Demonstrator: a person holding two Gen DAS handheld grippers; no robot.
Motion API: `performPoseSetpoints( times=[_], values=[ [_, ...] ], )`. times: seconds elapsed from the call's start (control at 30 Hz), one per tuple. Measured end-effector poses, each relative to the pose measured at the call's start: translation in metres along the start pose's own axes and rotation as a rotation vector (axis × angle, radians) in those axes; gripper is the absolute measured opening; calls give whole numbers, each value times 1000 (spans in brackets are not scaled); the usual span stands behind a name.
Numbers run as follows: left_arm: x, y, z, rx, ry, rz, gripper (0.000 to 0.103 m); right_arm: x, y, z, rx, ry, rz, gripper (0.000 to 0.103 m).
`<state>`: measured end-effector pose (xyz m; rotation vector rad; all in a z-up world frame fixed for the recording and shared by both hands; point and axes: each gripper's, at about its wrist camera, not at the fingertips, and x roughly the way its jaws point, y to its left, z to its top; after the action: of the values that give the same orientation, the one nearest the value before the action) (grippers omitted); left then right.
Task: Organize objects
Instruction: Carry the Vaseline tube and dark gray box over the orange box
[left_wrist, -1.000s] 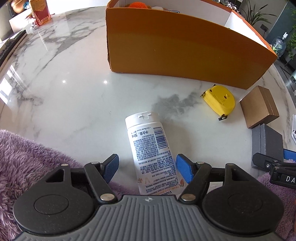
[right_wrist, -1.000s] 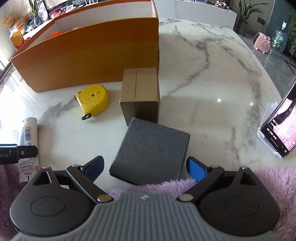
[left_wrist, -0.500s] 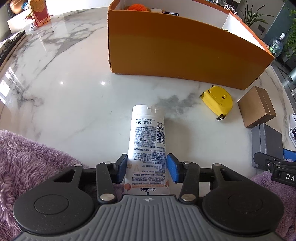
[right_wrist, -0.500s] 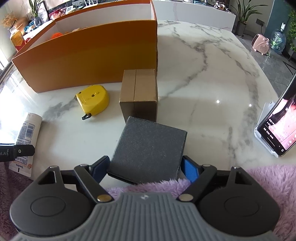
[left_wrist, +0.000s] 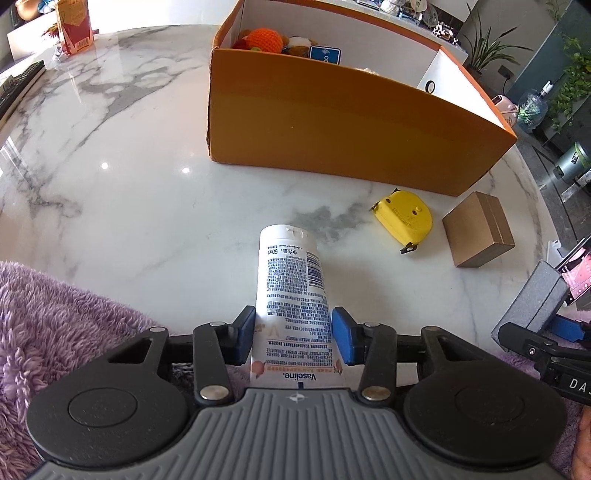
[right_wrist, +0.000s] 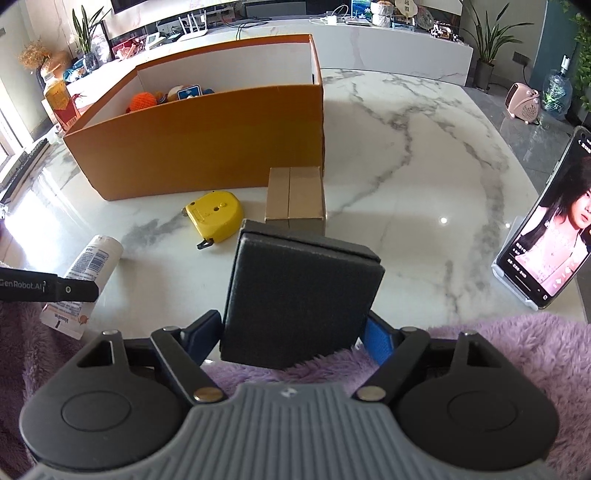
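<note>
My left gripper is shut on a white Vaseline tube and holds it above the marble table, cap pointing away. My right gripper is shut on a dark grey box and holds it lifted and tilted. The orange cardboard box stands open at the back, with a knitted orange toy and other items inside. A yellow tape measure and a brown cardboard box lie on the table in front of it. The tube also shows in the right wrist view.
A phone on a white stand stands at the right edge of the table. Purple fluffy fabric lies along the near edge. A red carton and a keyboard are at the far left.
Both grippers closed on their objects and lifted them: the left on the Vaseline tube, the right on the dark grey box. Both views now look down into the orange box.
</note>
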<state>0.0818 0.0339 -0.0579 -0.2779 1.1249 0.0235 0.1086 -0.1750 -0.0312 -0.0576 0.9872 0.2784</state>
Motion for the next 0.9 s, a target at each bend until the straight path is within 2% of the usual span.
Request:
performPoseSetpoints(
  times=[0.2,0.4,0.7,0.9],
  values=[
    [-13,-5,2,-3,-22,-46,51,-11,3,0,14,-24,48,81],
    [-35,-15,9,-1,-63,-132,51,-27,10,5,18,-73,94,81],
    [-71,-32,38,14,-162,-237,51,-45,16,42,15,-181,150,81],
    [-74,-40,72,41,-199,-258,51,-45,24,71,-22,-239,166,81]
  ],
)
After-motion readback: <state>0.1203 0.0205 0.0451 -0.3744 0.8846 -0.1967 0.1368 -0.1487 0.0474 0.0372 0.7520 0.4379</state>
